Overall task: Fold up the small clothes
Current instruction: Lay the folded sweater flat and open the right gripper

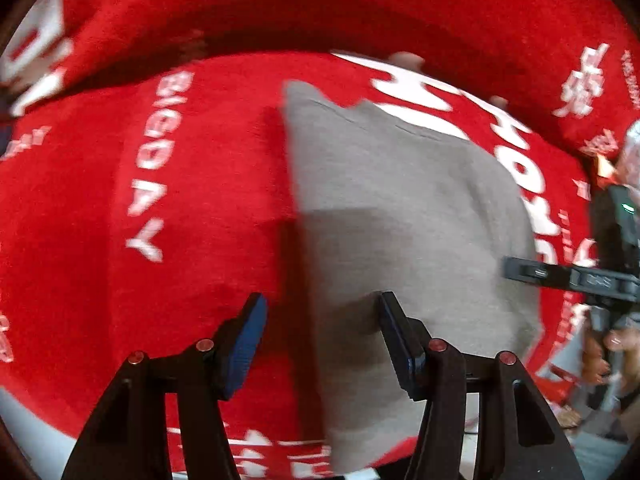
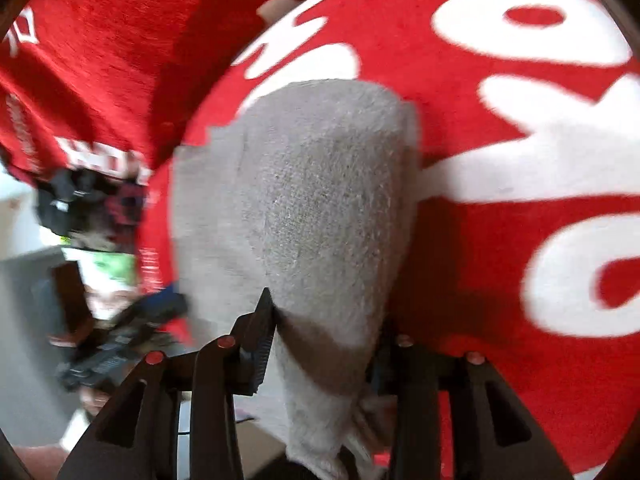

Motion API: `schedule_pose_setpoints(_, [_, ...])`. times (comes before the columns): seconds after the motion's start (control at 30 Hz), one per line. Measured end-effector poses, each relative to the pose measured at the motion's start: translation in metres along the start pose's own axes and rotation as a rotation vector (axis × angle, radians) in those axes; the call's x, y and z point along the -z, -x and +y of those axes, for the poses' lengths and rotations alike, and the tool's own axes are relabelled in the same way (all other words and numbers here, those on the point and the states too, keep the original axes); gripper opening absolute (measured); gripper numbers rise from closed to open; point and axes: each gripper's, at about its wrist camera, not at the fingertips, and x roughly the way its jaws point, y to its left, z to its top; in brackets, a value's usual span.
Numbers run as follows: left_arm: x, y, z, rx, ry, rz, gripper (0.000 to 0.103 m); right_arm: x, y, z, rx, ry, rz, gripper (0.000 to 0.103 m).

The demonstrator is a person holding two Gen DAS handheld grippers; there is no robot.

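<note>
You have one grey garment [image 1: 400,208] in front of you, lying on one red cloth with white lettering [image 1: 100,184] that covers the surface. You hold two hand-held grippers: the left hand-held gripper [image 1: 322,344] hangs over the near edge of the grey garment, and the right hand-held gripper [image 2: 324,344] has that same garment between its two fingers. Each has two fingers, four in all. Beyond the far edge of the grey garment, two small pale things peek out at the cloth's rim; they are too blurred to name.
</note>
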Motion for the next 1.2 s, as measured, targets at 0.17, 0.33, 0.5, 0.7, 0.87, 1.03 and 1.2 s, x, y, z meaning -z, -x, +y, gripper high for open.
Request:
schedule_pose_setpoints(0.17, [0.004,0.011,0.019,-0.068,0.032,-0.007,0.059,0.004,0.027,0.006,0.196,0.008,-0.089,0.041])
schedule_pose_setpoints(0.33, [0.011,0.034,0.0,-0.042,-0.016,-0.049,0.059,0.022,0.055,-0.02,0.268,-0.04,-0.135,0.01])
schedule_pose_setpoints(0.5, [0.012,0.034,-0.043,0.037,-0.054,-0.059,0.059,0.049,0.061,0.004,0.113,-0.028,-0.168,0.01])
schedule_pose_setpoints(0.7, [0.025,-0.007,-0.056,-0.005,-0.058,0.028,0.059,0.071,0.02,0.036,0.168,0.049,-0.098,0.01])
schedule_pose_setpoints(0.87, [0.033,-0.013,-0.05,-0.005,-0.06,0.024,0.061,0.07,0.004,0.01,0.165,-0.017,-0.083,0.003])
schedule_pose_setpoints(1.03, [0.034,-0.008,-0.05,-0.009,-0.063,0.029,0.061,0.074,0.01,0.01,0.181,-0.007,-0.082,0.0])
schedule_pose_setpoints(1.2, [0.037,0.005,-0.048,-0.016,-0.061,0.032,0.061,0.078,0.016,0.012,0.178,-0.057,-0.084,0.0])
